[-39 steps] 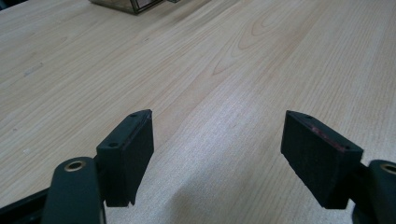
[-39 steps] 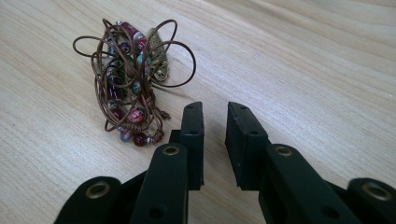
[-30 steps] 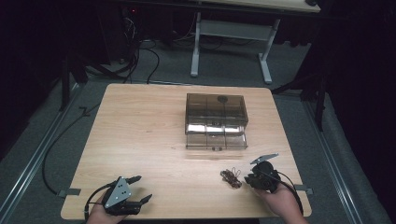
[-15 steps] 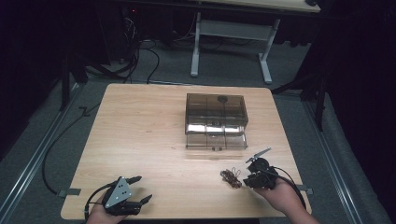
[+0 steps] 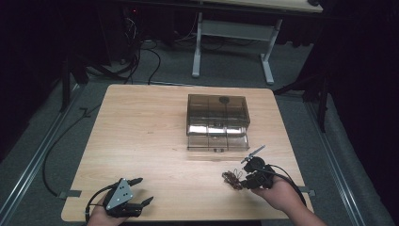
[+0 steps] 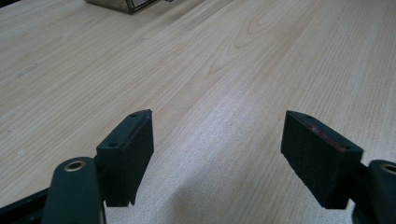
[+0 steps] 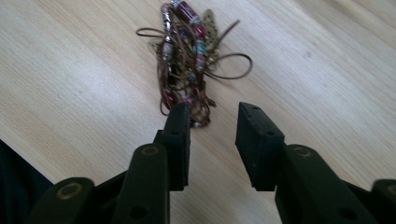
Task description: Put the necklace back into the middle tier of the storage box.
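Since the earlier high-view pictures, the right gripper (image 5: 245,175) has shifted a little toward the far side of the table and tipped toward the tangle of beaded cord (image 5: 232,179), and its jaws have just been opening with nothing between them. The left gripper (image 5: 141,190) lies where it did.

In the high view, the wooden table (image 5: 150,132) carries a smoky clear plastic drawer box (image 5: 217,121) near its middle, with 1 drawer drawn out toward the person. The beaded cord lies on the bare wood near the front right edge, well apart from the box and just beside the right gripper's tips. The right hand (image 5: 277,193) holds that gripper from behind, with its cable looping off to the right. The left gripper rests at the front left corner with its grey three-cornered plate on top, far from the cord.

The left gripper view adds what the high view cannot: its 2 black pads (image 6: 128,154) stand wide apart over empty wood grain, and a corner of the drawer box (image 6: 126,3) shows at the top edge.

The right gripper view brings the beaded cord (image 7: 187,60) close: brown thong looped loosely, with red, pink and teal beads and a small brass-coloured piece. The 2 pads (image 7: 180,140) stand partly apart just short of the bundle, the left one next to its nearest strands; whether it touches them cannot be told.

No writing or brand can be read on anything.
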Tool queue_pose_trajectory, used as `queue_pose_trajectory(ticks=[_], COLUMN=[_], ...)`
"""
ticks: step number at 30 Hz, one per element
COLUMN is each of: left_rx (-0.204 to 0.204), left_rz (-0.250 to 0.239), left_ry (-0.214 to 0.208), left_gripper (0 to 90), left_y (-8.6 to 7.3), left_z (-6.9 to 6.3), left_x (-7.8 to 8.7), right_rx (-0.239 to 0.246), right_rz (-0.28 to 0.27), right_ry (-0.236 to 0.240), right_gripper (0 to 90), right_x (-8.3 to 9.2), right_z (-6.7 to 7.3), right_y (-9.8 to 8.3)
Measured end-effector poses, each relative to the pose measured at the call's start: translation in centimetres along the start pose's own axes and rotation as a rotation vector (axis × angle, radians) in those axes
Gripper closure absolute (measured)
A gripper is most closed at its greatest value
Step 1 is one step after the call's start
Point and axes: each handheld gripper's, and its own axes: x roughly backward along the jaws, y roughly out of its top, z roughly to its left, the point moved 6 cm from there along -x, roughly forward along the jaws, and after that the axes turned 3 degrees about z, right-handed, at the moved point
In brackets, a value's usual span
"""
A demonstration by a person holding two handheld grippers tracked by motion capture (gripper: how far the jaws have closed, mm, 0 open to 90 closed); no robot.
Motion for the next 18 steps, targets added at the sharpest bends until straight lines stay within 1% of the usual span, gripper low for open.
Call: queue_pose_trajectory(ticks=[1,3,6,8,9,11,12,14,18], left_rx=[0.000,0.000,-0.001,0.001,0.000,-0.003,-0.003,-0.003,-0.003], left_rz=[-0.001,-0.001,0.001,0.000,0.001,0.002,0.003,0.002,0.003], left_ry=[0.000,0.000,-0.001,-0.003,-0.003,-0.003,-0.003,-0.004,-0.005], left_gripper=[26.0,26.0,26.0,26.0,26.0,26.0,26.0,26.0,26.0], left_y=[0.0,0.0,0.0,0.0,0.0,0.0,0.0,0.0,0.0], left_z=[0.0,0.0,0.0,0.0,0.0,0.0,-0.1,-0.1,-0.1], left_x=[0.0,0.0,0.0,0.0,0.0,-0.1,-0.1,-0.1,-0.1], right_rx=[0.008,0.013,0.036,0.017,0.065,0.066,0.050,0.038,0.043], right_rz=[0.012,0.018,0.043,0.068,0.061,0.064,0.077,0.095,0.110], right_ry=[0.019,0.020,0.030,0.034,0.026,0.020,0.021,0.016,0.017], right_gripper=[61.0,59.5,55.0,54.0,53.7,53.6,53.3,53.3,53.8], right_x=[-0.3,-0.4,-0.9,-1.0,-1.3,-1.5,-1.6,-2.0,-2.4], right_z=[0.3,0.5,0.9,1.5,1.3,1.4,1.5,1.8,2.0], right_y=[0.4,0.5,0.9,1.2,1.6,1.8,1.8,2.1,2.3])
